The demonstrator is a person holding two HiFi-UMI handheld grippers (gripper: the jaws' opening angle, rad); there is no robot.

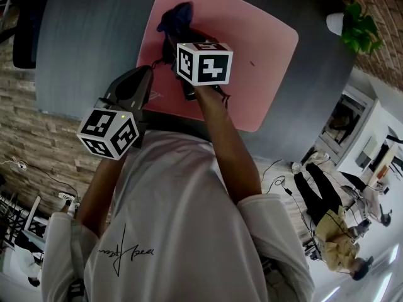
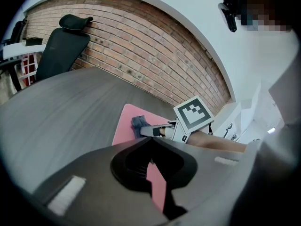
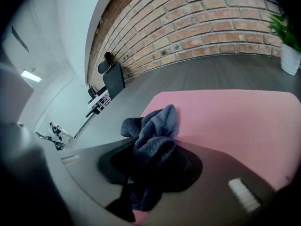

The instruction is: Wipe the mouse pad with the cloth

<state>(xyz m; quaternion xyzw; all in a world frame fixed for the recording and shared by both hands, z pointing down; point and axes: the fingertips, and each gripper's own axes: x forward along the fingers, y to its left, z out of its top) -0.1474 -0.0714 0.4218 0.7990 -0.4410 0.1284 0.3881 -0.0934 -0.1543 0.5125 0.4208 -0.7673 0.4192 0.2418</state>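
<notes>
Mouse pad [image 1: 252,49]: smooth, pink, round-cornered, lying flat on the grey grained desk [image 1: 94,36].
Cloth [image 3: 157,126]: fuzzy, dark blue, bunching on the pad.
Right gripper [image 3: 151,160]: jaws are clamping the cloth.
Left gripper [image 2: 151,140]: jaws are pressing together, empty.

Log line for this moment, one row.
right gripper: shut on cloth | cloth: bunched, on mouse pad | left gripper: shut, empty, at mouse pad edge

One mouse pad [image 1: 252,74], one cloth [image 1: 176,17], two grippers [image 1: 146,74] [image 1: 171,49], one plant [image 1: 359,27], one chair [image 2: 61,46]
</notes>
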